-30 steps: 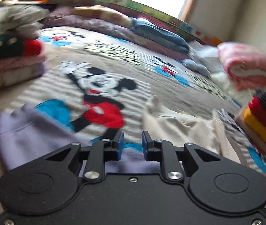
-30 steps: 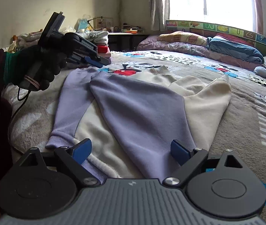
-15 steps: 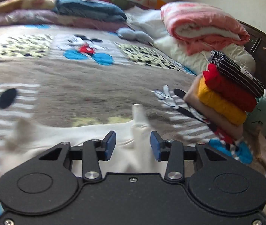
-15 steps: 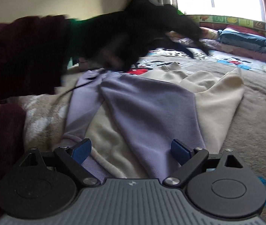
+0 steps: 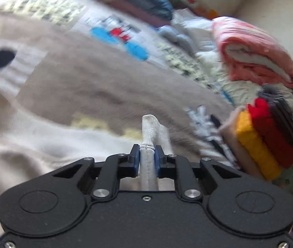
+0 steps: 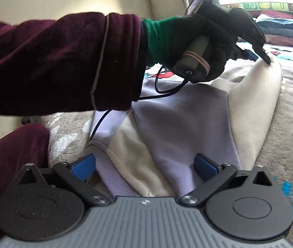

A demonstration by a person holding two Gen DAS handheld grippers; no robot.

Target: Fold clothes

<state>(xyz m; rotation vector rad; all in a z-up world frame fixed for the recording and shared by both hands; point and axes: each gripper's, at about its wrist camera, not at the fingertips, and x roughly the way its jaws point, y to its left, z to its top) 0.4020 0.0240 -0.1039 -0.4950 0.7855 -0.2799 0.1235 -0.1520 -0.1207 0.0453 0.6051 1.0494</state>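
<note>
Bed (image 5: 109, 86): covered by a taupe cartoon-print blanket, bedding heaped along its far edge. Garment (image 6: 187, 124): lilac and cream fleece top, laid flat on the blanket just ahead of the right gripper, lilac panel central, cream sides, a lilac ribbed cuff (image 6: 113, 177) lying nearest the camera. Left gripper (image 5: 147, 159): jaws closing and nearly together, blue pads pressed on either side of a cream ribbed cuff (image 5: 148, 132), which stands up between them and pokes out beyond the tips; in the right wrist view the same gripper meets the garment's far cream corner (image 6: 268, 68). Left hand (image 6: 198, 45): black glove with green wristband, maroon sleeve (image 6: 63, 62), wrapped round the gripper handle, a black cable (image 6: 163, 91) trailing from it across the garment. Right gripper (image 6: 144, 165): jaws opening, spread wide, blue pads well apart and clear of the cloth; the garment's near hem lies between and below them, not gripped. Clothes stack (image 5: 270, 136): folded pieces in beige, yellow, red and dark stripe, at the right of the left wrist view, just beside the garment. Pink blanket (image 5: 254, 53): folded, behind the stack, on white bedding. Blue pillow (image 6: 285, 26): at the head of the bed under a bright window.
</note>
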